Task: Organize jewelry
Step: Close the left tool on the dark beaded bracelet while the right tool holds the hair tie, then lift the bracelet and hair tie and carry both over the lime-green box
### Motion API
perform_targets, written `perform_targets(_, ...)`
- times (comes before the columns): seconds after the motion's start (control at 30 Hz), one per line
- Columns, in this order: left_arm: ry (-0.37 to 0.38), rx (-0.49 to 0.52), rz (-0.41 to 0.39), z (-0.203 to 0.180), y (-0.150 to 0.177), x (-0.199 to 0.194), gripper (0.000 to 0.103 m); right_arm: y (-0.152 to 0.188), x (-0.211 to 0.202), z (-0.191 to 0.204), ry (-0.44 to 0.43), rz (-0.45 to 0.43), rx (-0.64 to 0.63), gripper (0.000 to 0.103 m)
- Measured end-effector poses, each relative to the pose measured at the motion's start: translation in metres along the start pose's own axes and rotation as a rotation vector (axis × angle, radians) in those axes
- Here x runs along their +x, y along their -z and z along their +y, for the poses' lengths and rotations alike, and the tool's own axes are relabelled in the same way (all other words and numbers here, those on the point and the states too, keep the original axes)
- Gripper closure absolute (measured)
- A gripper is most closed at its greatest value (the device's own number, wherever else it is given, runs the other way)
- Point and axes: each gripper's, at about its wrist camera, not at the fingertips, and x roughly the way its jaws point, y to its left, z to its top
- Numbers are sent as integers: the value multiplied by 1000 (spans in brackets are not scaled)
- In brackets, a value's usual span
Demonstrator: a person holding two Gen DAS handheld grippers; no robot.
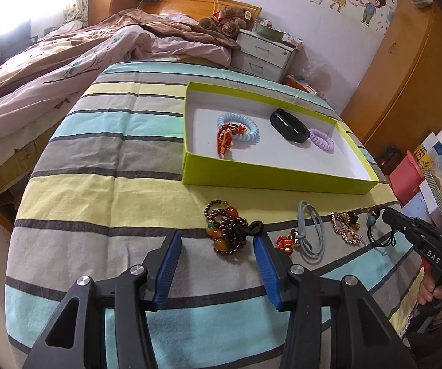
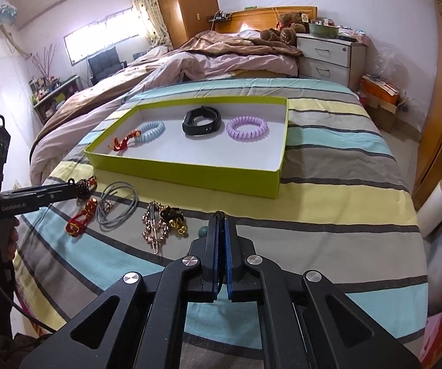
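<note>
A lime-green box point(image 1: 270, 178) point(image 2: 190, 173) lies on the striped cloth. It holds a blue coil hair tie point(image 1: 239, 126) point(image 2: 151, 130), a red-gold charm point(image 1: 225, 141) point(image 2: 119, 143), a black band point(image 1: 288, 126) point(image 2: 201, 120) and a purple coil tie point(image 1: 322, 138) point(image 2: 247, 127). My left gripper point(image 1: 217, 240) is open, its fingers either side of a dark red bead bracelet point(image 1: 227, 230) point(image 2: 85, 184). My right gripper point(image 2: 221, 218) is shut on a thin black cord with a teal bead point(image 1: 371, 221) point(image 2: 203, 231).
Loose on the cloth in front of the box: a red-gold charm point(image 1: 285, 243) point(image 2: 81, 218), a grey cord loop point(image 1: 311, 230) point(image 2: 116, 206), a gold hair clip point(image 1: 345, 227) point(image 2: 154, 229) and a black-gold chain piece point(image 2: 176, 218). A bed lies behind; a wardrobe point(image 1: 405, 70) stands right.
</note>
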Motion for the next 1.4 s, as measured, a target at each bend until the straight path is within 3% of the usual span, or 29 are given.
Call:
perform_targets(0.23, -25, 24, 11, -6, -6, 9, 54, -3, -6, -1, -2, -28, 18, 100)
perform_targets(0.37, -94, 78, 22, -15, -6, 16, 54, -5, -9, -2, -8, -39, 26, 100)
perform_targets(0.7, -123, 88, 18, -17, -9, 20, 55, -9, -12, -1, -17, -61, 36, 100)
perform_targets(0.77, -124, 89, 14, -19, -9, 21, 59, -9, -13, -1, -19, -64, 38, 100)
perform_targets(0.83, -122, 94, 13, -20, -8, 20, 72, -10, -13, -1, -22, -66, 38, 100)
perform_targets(1.4, -109, 101, -44, -18, -14, -3, 78, -18, -17, 1, -16, -80, 41, 100)
